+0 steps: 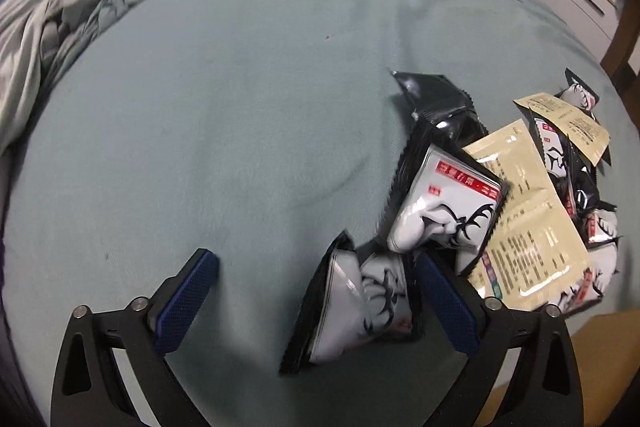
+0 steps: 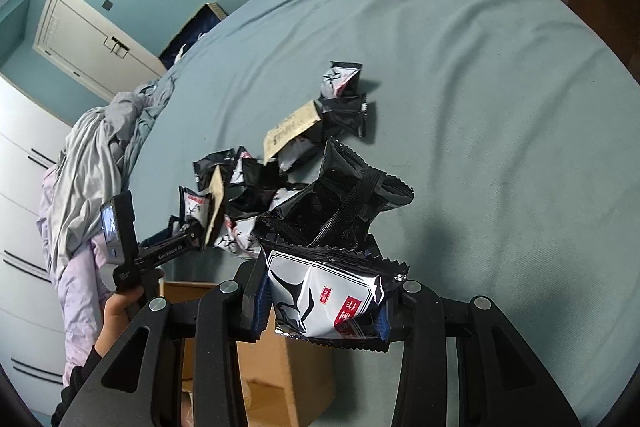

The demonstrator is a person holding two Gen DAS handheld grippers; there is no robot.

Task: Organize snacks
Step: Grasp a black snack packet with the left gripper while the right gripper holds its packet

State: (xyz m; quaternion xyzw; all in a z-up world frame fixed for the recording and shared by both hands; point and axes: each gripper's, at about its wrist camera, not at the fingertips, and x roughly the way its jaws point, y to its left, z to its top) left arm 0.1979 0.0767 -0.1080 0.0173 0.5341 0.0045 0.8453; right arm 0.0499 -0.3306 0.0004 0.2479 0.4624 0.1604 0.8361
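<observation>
on the bed (image 1: 224, 99), covered with a pale blue-green sheet, a heap of snack packs (image 1: 532, 195) is lying in a messy pile, some black and white with a deer drawing and some tan with small print. the left hand-held gripper (image 1: 316, 291) is pointing down at the near edge of the pile with its blue pads spread wide. one white and black snack pack (image 1: 360, 307) is sitting in the gap between them, close to the right pad, but the pads are not pressing on it as far as the left wrist view shows. the right hand-held gripper (image 2: 324, 311) is holding a small bunch of deer packs (image 2: 332, 291), with the jaws partly closed and squeezing the bunch from both sides. a black pack (image 2: 340, 203) is sticking up behind that bunch; whether it is part of the held bunch is hard to tell. in the right wrist view the left tool is showing at the left side of the pile, with a person's hand (image 2: 114, 311) gripping its handle. a cardboard box (image 2: 280, 371) is sitting below the edge of the bed, under the right hand-held gripper. a crumpled grey blanket (image 1: 52, 27) is lying bunched at the far side of the bed, well apart from the pile.
</observation>
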